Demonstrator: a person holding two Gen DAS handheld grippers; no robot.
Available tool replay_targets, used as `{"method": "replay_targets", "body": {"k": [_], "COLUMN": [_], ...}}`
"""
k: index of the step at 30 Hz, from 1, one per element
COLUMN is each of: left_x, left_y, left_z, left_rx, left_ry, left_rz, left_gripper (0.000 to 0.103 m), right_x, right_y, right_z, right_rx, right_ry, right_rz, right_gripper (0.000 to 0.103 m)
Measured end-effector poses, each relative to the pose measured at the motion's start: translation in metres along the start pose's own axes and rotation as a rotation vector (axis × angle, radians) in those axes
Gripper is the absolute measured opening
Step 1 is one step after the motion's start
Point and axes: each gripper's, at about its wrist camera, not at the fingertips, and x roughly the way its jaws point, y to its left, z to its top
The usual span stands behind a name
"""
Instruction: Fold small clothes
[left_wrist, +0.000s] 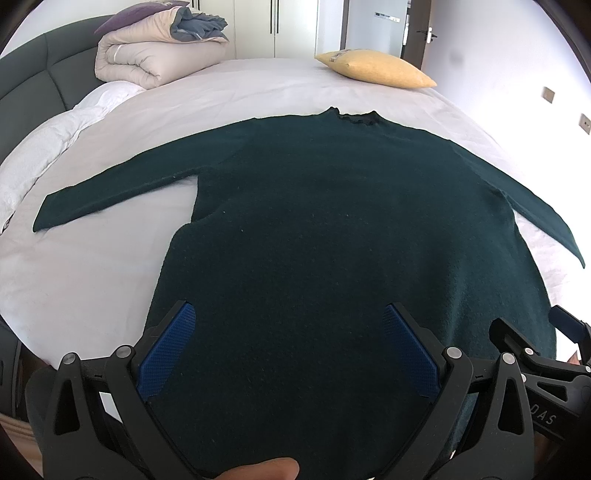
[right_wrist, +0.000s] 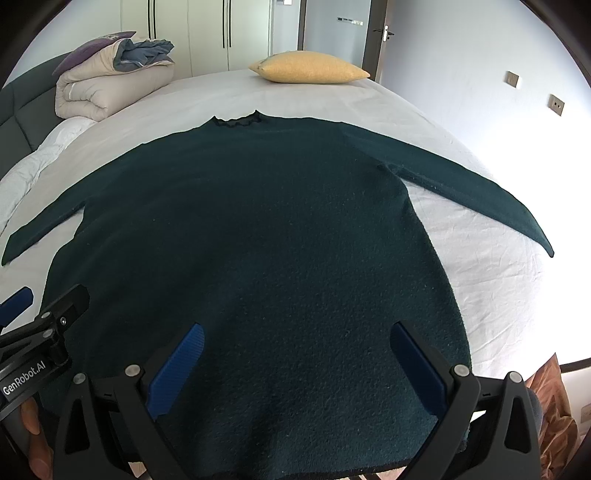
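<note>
A dark green long-sleeved sweater (left_wrist: 332, 206) (right_wrist: 251, 221) lies flat on the bed, collar away from me, both sleeves spread out to the sides. Its left sleeve (left_wrist: 110, 192) and right sleeve (right_wrist: 472, 192) rest on the white sheet. My left gripper (left_wrist: 288, 325) hovers open over the hem's left part, with nothing between its blue pads (left_wrist: 166, 350). My right gripper (right_wrist: 297, 343) hovers open over the hem's right part, also holding nothing. Each gripper shows at the edge of the other's view.
The bed (left_wrist: 92, 280) is covered by a white sheet. A yellow pillow (left_wrist: 376, 68) (right_wrist: 308, 66) lies at the far side. A rolled beige duvet (left_wrist: 147, 55) (right_wrist: 107, 81) sits by the dark headboard (left_wrist: 22, 92). Wardrobe doors and a door stand behind.
</note>
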Motion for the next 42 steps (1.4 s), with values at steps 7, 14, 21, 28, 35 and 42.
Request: {"method": "replay_targets", "body": {"k": [7, 14, 21, 28, 35, 42], "left_x": [-0.0013, -0.003, -0.0032, -0.0029, -0.0028, -0.0027], "left_y": [-0.0042, -0.0067, -0.0079, -0.0079, -0.0077, -0.0076], "left_z": [-0.0034, -0.0029, -0.0028, -0.0027, -0.0024, -0.0022], "left_rx": [0.011, 0.009, 0.008, 0.006, 0.005, 0.005], "left_ry": [0.001, 0.003, 0.004, 0.006, 0.006, 0.006], "left_rz": [-0.004, -0.005, -0.005, -0.005, -0.005, -0.005], "left_gripper": [0.103, 0.103, 0.103, 0.103, 0.103, 0.103], "right_x": [0.0003, -0.0006, -0.0004, 0.0002, 0.0002, 0.0001], "right_y": [0.0004, 0.0015, 0.0015, 0.0028, 0.003, 0.0031], "right_z": [-0.0016, -0.0022, -0.0022, -0.0029, -0.0036, -0.0041], "right_rx": [-0.001, 0.0, -0.001, -0.003, -0.002, 0.0], "right_ry": [0.003, 0.001, 0.002, 0.002, 0.003, 0.004], "right_rz": [-0.002, -0.003, -0.002, -0.003, -0.002, -0.001], "right_gripper": [0.103, 0.103, 0.103, 0.103, 0.103, 0.103]}}
